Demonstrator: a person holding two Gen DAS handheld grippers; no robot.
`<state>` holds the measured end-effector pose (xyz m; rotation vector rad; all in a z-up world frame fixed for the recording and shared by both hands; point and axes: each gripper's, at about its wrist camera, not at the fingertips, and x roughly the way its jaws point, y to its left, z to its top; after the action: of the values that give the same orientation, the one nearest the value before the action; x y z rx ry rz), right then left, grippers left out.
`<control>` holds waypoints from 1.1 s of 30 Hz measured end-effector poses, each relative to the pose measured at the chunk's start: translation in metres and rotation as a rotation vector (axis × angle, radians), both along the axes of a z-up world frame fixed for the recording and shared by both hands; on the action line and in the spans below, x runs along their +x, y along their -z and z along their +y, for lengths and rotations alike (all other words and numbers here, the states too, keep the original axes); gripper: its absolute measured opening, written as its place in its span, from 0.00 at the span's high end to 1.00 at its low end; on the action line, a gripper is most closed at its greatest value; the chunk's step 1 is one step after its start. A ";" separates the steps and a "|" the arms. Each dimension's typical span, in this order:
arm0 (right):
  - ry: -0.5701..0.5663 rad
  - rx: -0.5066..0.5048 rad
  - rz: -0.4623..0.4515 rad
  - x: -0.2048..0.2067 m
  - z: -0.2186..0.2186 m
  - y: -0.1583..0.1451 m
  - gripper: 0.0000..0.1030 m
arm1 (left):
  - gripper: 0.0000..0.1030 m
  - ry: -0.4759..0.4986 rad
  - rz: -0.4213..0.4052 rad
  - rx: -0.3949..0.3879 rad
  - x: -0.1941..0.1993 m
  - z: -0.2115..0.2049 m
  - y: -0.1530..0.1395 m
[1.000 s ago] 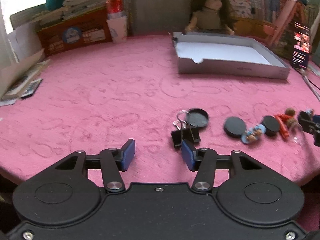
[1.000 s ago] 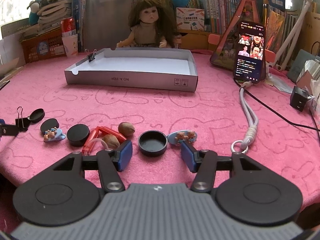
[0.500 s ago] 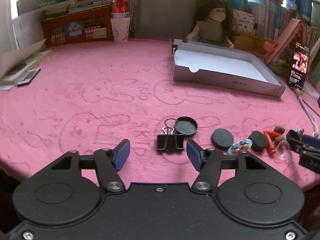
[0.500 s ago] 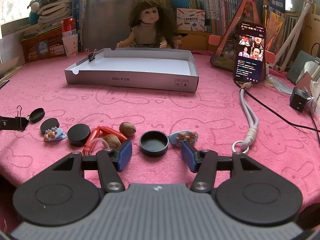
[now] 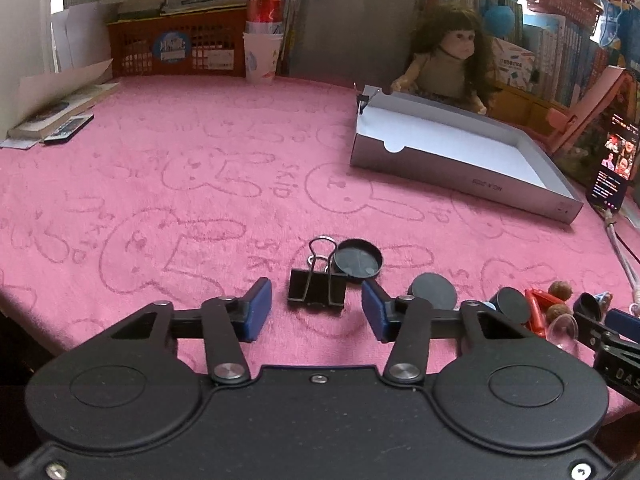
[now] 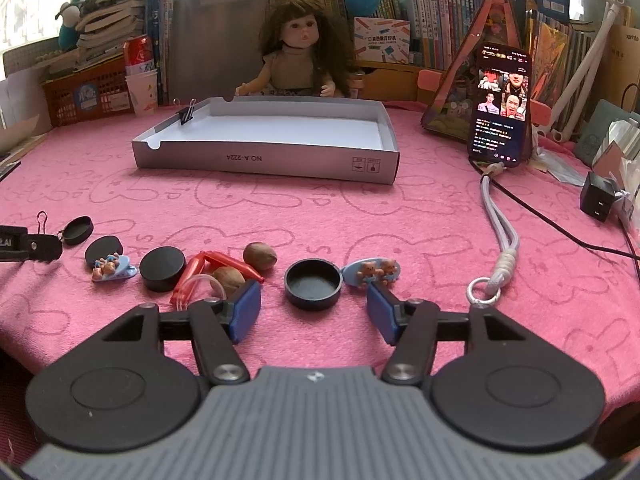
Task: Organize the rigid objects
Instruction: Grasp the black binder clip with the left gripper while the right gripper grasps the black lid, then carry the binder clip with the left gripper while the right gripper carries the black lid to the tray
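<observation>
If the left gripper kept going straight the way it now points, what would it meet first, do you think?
Most likely the black metal binder clip, lying on the pink cloth between the open jaws of the left gripper, which have just been closing; neither pad touches it. Depth is uncertain.

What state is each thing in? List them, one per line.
Left gripper: open, jaws just closing in around the binder clip, pads not touching it.
Right gripper: open, empty.
Binder clip: on the cloth, handles up.
Black cap: hollow side up.
Grey box: open, with only a small clip on its left wall.
Phone: screen on.
</observation>
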<state>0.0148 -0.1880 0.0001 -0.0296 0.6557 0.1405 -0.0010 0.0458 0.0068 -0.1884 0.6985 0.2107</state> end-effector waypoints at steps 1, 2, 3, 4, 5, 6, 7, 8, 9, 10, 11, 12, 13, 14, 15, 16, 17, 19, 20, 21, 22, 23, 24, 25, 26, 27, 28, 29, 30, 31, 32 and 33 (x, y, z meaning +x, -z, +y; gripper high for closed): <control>0.000 0.002 0.000 -0.001 0.000 0.000 0.30 | 0.59 0.000 -0.001 0.007 0.001 0.000 0.000; 0.000 0.004 0.000 -0.001 0.000 0.000 0.30 | 0.61 0.000 -0.002 0.014 0.003 -0.001 0.001; 0.001 0.005 -0.001 -0.002 -0.001 0.000 0.30 | 0.62 0.001 -0.003 0.022 0.004 -0.001 0.001; 0.002 0.006 -0.003 -0.002 -0.001 -0.001 0.30 | 0.64 0.002 -0.004 0.029 0.004 -0.002 0.002; 0.002 0.004 -0.006 -0.003 -0.001 -0.001 0.30 | 0.65 0.004 -0.005 0.035 0.004 -0.001 0.002; 0.005 0.000 -0.011 -0.004 -0.001 -0.001 0.30 | 0.65 0.005 -0.007 0.042 0.004 -0.002 0.003; 0.008 -0.005 -0.015 -0.004 -0.001 0.000 0.30 | 0.65 0.008 -0.008 0.049 0.004 -0.003 0.003; 0.012 -0.011 -0.019 -0.004 -0.002 0.000 0.30 | 0.65 0.008 -0.009 0.054 0.004 -0.003 0.003; 0.018 -0.017 -0.025 -0.004 -0.002 0.000 0.30 | 0.65 0.009 -0.009 0.059 0.004 -0.005 0.004; 0.022 -0.024 -0.030 -0.004 -0.002 0.000 0.30 | 0.65 0.011 -0.009 0.064 0.005 -0.005 0.004; 0.025 -0.028 -0.033 -0.003 -0.002 0.000 0.30 | 0.65 0.014 -0.010 0.074 0.005 -0.006 0.005; 0.024 -0.032 -0.034 -0.003 -0.002 0.000 0.31 | 0.65 0.017 -0.012 0.082 0.005 -0.007 0.005; 0.019 -0.033 -0.033 -0.003 -0.001 0.000 0.35 | 0.65 0.018 -0.014 0.089 0.004 -0.008 0.006; 0.013 -0.033 -0.028 -0.003 -0.001 0.000 0.39 | 0.64 0.021 -0.016 0.095 0.004 -0.008 0.006; 0.006 -0.030 -0.021 -0.004 0.000 0.001 0.41 | 0.64 0.024 -0.017 0.102 0.003 -0.009 0.007; -0.002 -0.026 -0.024 -0.005 0.001 0.001 0.42 | 0.64 0.028 -0.017 0.110 0.003 -0.010 0.007; -0.009 -0.027 -0.027 -0.005 0.002 0.001 0.42 | 0.64 0.030 -0.017 0.115 0.003 -0.011 0.007; -0.022 -0.028 -0.030 -0.006 0.005 0.001 0.42 | 0.64 0.033 -0.018 0.122 0.003 -0.011 0.007; -0.022 -0.025 -0.028 -0.005 0.005 0.001 0.42 | 0.64 0.034 -0.019 0.122 0.003 -0.011 0.007; -0.021 -0.019 -0.026 -0.004 0.005 0.001 0.42 | 0.64 0.035 -0.020 0.121 0.003 -0.011 0.007; -0.019 -0.015 -0.025 -0.003 0.004 0.001 0.43 | 0.64 0.037 -0.020 0.120 0.003 -0.010 0.007; -0.017 -0.012 -0.024 -0.001 0.004 0.001 0.43 | 0.64 0.039 -0.021 0.118 0.003 -0.009 0.007; -0.016 -0.011 -0.025 0.000 0.004 0.000 0.45 | 0.64 0.041 -0.022 0.115 0.003 -0.009 0.008; -0.016 -0.011 -0.026 0.001 0.004 0.001 0.47 | 0.64 0.042 -0.024 0.113 0.003 -0.008 0.008; -0.016 -0.011 -0.028 0.001 0.004 0.001 0.49 | 0.64 0.042 -0.025 0.112 0.002 -0.008 0.008; -0.016 -0.010 -0.027 0.002 0.004 0.002 0.52 | 0.65 0.043 -0.027 0.112 0.002 -0.008 0.008; -0.016 -0.009 -0.029 0.003 0.004 0.002 0.54 | 0.67 0.045 -0.029 0.113 0.002 -0.008 0.008; -0.018 -0.010 -0.031 0.003 0.005 0.002 0.56 | 0.72 0.049 -0.030 0.115 0.002 -0.008 0.008; -0.021 -0.009 -0.033 0.003 0.005 0.002 0.61 | 0.72 0.053 -0.031 0.118 0.002 -0.008 0.008; -0.024 -0.007 -0.035 0.003 0.006 0.002 0.64 | 0.72 0.054 -0.030 0.121 0.002 -0.009 0.007; -0.026 -0.006 -0.036 0.003 0.007 0.002 0.64 | 0.72 0.053 -0.029 0.120 0.002 -0.009 0.007; -0.026 -0.004 -0.036 0.003 0.007 0.002 0.64 | 0.72 0.053 -0.028 0.118 0.002 -0.009 0.007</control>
<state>0.0182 -0.1810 -0.0019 -0.0448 0.6201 0.1637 0.0010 0.0365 0.0002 -0.0604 0.6600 0.1978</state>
